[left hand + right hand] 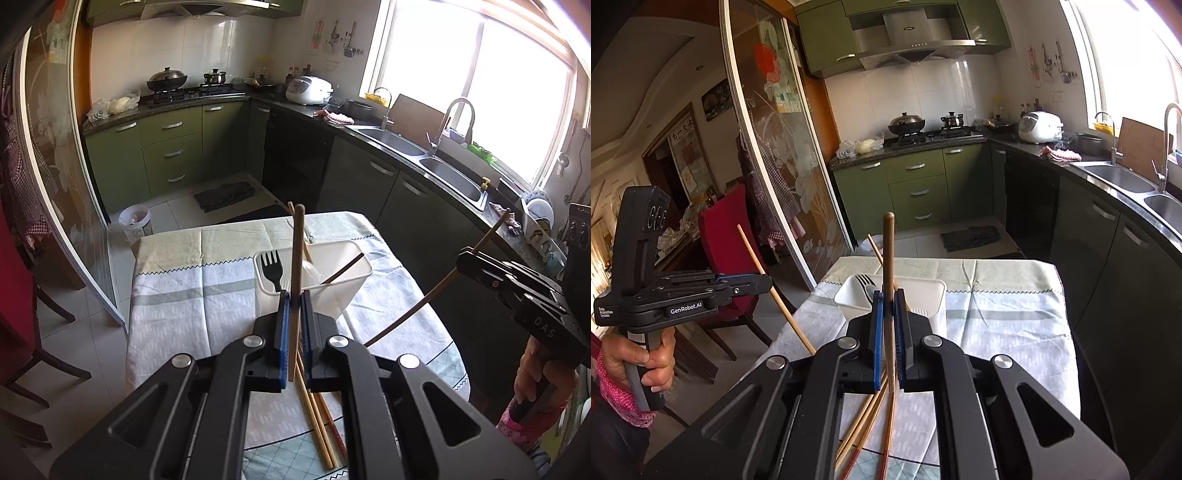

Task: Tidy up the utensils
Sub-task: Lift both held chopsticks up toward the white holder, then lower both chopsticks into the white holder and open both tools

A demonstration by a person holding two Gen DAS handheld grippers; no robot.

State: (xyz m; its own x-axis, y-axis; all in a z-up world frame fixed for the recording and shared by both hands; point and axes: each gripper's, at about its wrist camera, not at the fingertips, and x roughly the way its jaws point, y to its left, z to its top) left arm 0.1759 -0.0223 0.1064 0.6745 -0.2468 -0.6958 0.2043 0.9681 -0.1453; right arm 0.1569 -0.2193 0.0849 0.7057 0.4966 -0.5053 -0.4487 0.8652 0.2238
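Right now one chopstick stands nearly upright, clamped between the blue pads of my left gripper, its tip above the white utensil holder just ahead. My right gripper is clenched on a second chopstick the same way. Ahead of both, a black fork and another chopstick lean inside the holder. Below my fingers, loose chopsticks lie on the tablecloth. Beyond the table, green cabinets line the kitchen.

Fork in bin (on table)
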